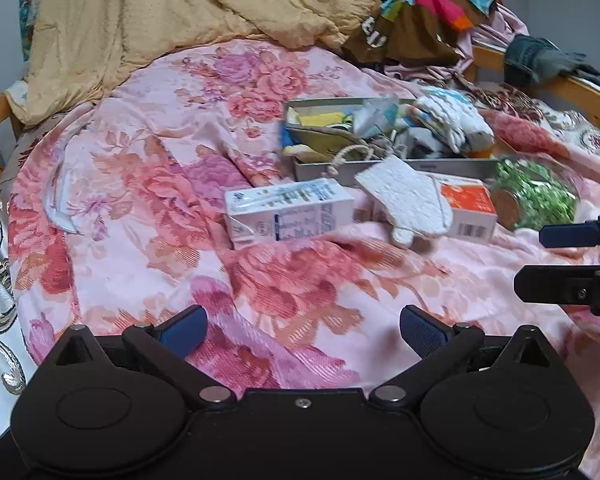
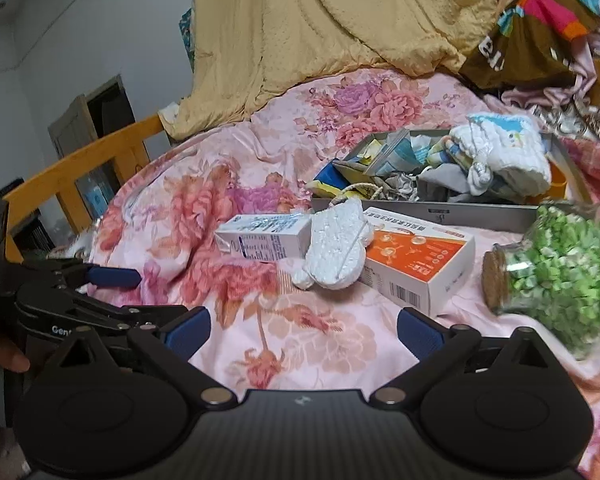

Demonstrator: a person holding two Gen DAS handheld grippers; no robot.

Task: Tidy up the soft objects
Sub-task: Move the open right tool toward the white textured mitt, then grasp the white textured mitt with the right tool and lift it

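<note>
Working surface is a bed: pink floral blanket [image 1: 148, 184], rumpled, wooden bed rail [image 2: 80, 172] on my left side, grey wall behind. Tan quilt [image 1: 188, 12] heaped at the head, multicoloured clothes pile [image 1: 424, 12] next to it. My left gripper [image 1: 300, 332] is wide open, empty, hovering over bare blanket; my right gripper [image 2: 302, 334] same, wide open, nothing held. White loofah mitt [image 2: 336, 250] lies draped across the blue-white carton [image 2: 260, 236] and the orange box [image 2: 416, 264], its cord running into the grey tray [image 2: 480, 214]. White folded cloth [image 2: 504, 156] sits atop the tray's clutter. Corked jar of green bits [image 2: 556, 268] lies on its side, right edge cut off. Tray contents are too jumbled to sort out; box print is unreadable.
</note>
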